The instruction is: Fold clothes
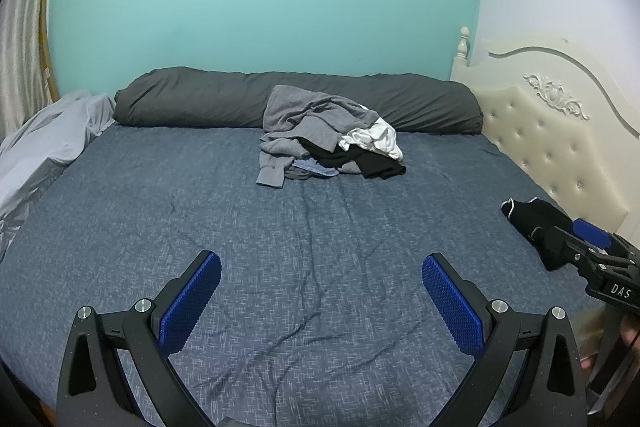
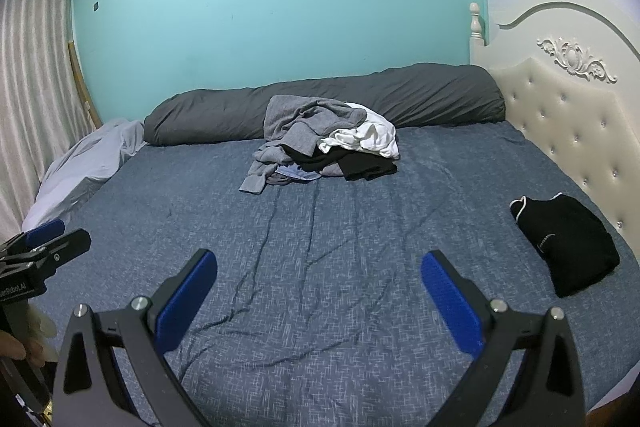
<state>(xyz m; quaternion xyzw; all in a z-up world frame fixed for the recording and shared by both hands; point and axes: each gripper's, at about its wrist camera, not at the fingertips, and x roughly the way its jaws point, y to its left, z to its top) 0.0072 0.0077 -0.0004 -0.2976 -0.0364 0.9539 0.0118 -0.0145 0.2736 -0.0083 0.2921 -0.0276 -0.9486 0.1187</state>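
Both my left gripper [image 1: 321,301] and right gripper [image 2: 319,301] hang spread wide and empty over the bed [image 1: 240,227]. The clothes pile [image 1: 330,135] sits far off against the grey bolster [image 1: 200,103]; a folded black garment [image 2: 568,243] lies near the headboard [image 2: 568,115]. Grabbing into the tangle, I could lift several pieces at once. What lies under the grey top is hidden.

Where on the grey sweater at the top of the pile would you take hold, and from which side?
Grip the cuff of the sleeve that trails off the grey sweater onto the blue sheet. It lies flat and clear of the black and white clothes, at the pile's near left edge. Come from the front, low over the sheet. Both tongs, left and right, are open and empty.
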